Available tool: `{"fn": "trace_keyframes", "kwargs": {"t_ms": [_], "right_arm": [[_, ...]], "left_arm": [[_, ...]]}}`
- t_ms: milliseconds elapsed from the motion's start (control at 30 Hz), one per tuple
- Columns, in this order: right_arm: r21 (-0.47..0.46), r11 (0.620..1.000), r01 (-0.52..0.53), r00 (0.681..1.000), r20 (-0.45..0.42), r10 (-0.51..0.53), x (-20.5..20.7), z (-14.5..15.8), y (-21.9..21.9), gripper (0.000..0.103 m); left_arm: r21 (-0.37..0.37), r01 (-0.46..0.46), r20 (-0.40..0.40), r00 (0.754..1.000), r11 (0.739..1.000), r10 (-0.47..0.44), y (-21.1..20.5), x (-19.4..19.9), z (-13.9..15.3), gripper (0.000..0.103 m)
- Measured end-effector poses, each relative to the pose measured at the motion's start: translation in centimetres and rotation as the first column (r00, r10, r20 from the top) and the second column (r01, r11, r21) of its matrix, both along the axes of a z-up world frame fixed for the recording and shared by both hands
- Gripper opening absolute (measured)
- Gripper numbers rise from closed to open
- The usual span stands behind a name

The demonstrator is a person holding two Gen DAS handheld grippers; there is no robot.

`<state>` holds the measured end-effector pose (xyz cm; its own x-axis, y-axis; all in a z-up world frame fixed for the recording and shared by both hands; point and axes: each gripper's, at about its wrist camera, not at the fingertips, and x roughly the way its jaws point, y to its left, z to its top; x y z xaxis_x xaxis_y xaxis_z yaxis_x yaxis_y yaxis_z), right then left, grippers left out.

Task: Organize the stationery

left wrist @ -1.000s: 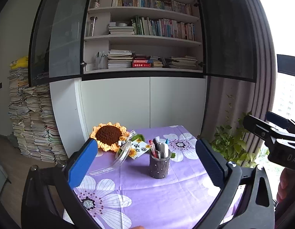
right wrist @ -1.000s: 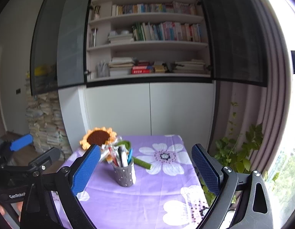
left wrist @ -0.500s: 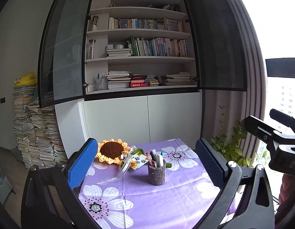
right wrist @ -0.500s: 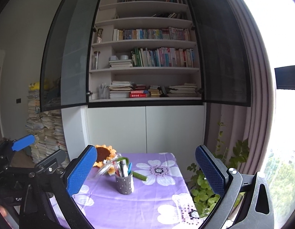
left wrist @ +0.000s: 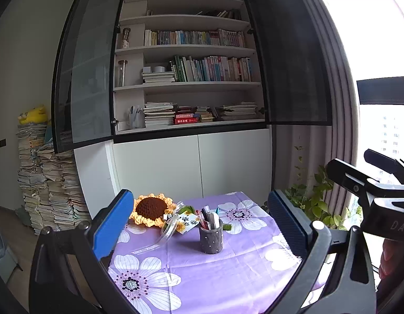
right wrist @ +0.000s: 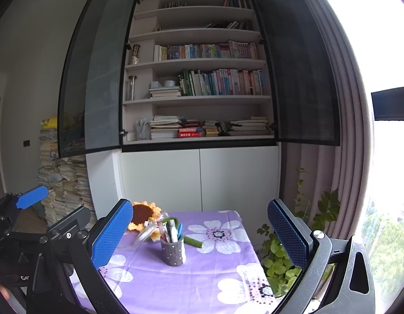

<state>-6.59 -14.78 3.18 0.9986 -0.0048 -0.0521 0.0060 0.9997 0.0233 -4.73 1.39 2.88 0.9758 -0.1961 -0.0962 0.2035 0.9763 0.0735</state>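
- Left gripper (left wrist: 199, 225): jaws spread wide, nothing between the blue pads; it sits back from the near edge of the worktop (left wrist: 228, 282).
- Right gripper (right wrist: 199, 233): jaws have just been opening and now stand at full spread, empty, likewise short of the worktop edge.
- Worktop: small, covered with a purple cloth printed with white flowers. The near half is bare cloth, giving open room in front of the pen holder.
- Pen holder (left wrist: 211, 239): grey cup, upright, near the middle of the worktop, filled with pens (left wrist: 208, 216).
- Clear ruler (left wrist: 147, 248): flat on the cloth, to the left of the pen holder, apart from it.
- Crocheted sunflower (left wrist: 151, 209): at the far left corner, with a clear ribbon and a printed tag beside it.
- Green item (right wrist: 193, 242): lying just behind the pen holder to the right.
- Right edge: leafy plant (right wrist: 278, 256) close against the worktop, curtain and window behind.
- Far side: white cabinet, above it a bookshelf (left wrist: 191, 78) with both dark doors swung open.
- Far left: paper stacks (left wrist: 45, 183) on the floor.
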Motion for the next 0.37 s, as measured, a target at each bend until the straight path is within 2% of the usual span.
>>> {"fn": "trace_keyframes", "kwargs": {"t_ms": [367], "right_arm": [[0.008, 1.0, 0.002, 1.0, 0.006, -0.002, -0.24, 0.1, -0.11, 0.103]], "left_arm": [[-0.003, -0.006, 0.001, 1.0, 1.0, 0.006, 0.01, -0.26, 0.07, 0.102]]}}
